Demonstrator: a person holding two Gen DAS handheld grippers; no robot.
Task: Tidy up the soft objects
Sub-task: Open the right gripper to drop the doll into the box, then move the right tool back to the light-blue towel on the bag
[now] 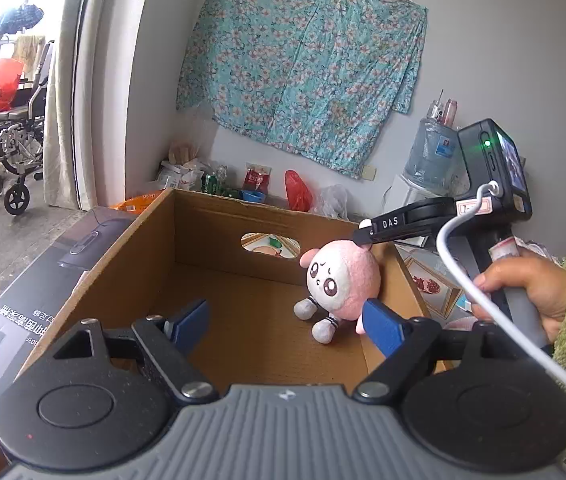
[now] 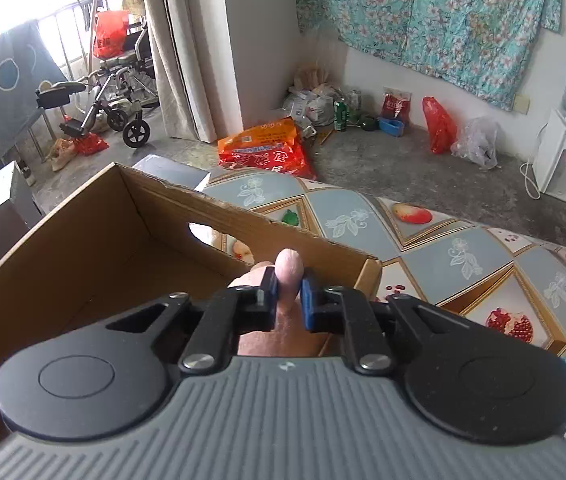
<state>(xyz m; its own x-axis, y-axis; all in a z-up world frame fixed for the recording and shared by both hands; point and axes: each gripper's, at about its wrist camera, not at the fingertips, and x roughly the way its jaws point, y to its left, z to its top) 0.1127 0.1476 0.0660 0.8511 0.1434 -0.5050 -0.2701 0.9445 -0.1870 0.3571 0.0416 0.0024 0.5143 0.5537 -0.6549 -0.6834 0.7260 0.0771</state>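
Seen close from both wrists, looking down into the open brown cardboard box point(image 1: 243, 320) point(image 2: 95, 240), floral wall cloth point(image 1: 303, 64) point(image 2: 435, 16) behind.

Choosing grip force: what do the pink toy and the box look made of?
Pink toy: soft plush, fuzzy matte pile; the right gripper squeezes part of it. Box: brown corrugated cardboard, matte, with a ragged torn rim.

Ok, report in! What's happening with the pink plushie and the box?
Right hand-held gripper shut on pink plush toy, over cardboard box. Left hand-held gripper open, empty. Nothing blocking.
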